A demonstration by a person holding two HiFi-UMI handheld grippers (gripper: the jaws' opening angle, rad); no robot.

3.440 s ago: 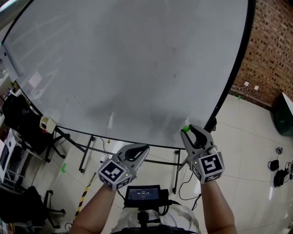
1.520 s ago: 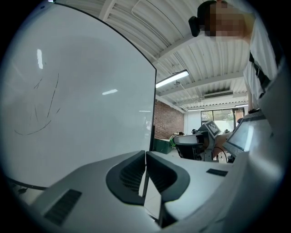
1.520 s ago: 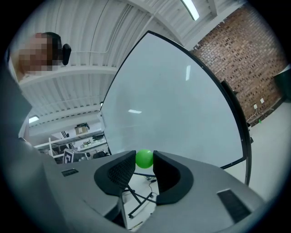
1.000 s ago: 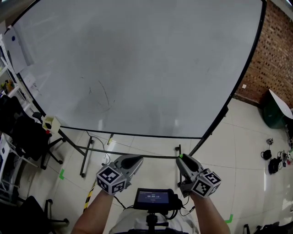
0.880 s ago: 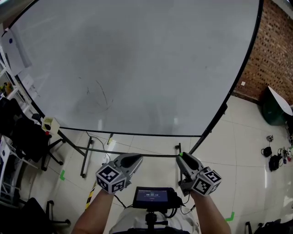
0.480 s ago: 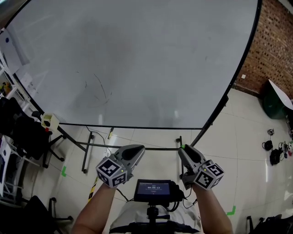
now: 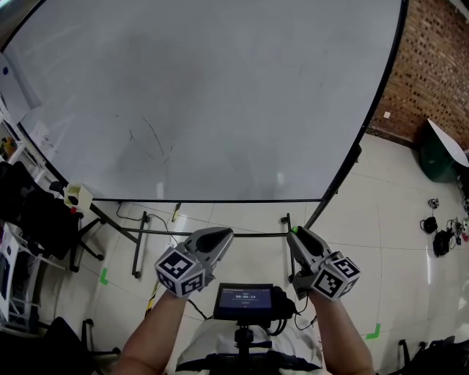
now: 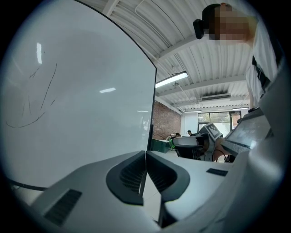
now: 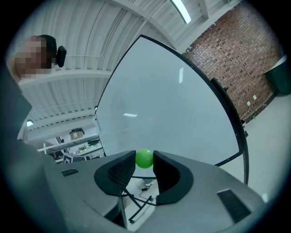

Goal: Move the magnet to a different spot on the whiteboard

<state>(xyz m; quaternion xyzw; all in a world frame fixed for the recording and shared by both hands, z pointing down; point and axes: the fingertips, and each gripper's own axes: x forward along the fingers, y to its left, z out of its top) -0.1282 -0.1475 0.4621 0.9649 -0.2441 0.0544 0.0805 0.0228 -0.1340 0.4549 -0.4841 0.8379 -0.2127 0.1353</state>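
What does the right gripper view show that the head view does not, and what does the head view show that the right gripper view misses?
Only the right gripper view: the green magnet seen plainly, clamped between the fingers of the right gripper, and a ceiling light. The head view gives just a green speck of the magnet.
Only the head view: the left gripper, a small screen below the hands, and faint pen marks on the board.
Both: the whiteboard, the brick wall and the right gripper itself.
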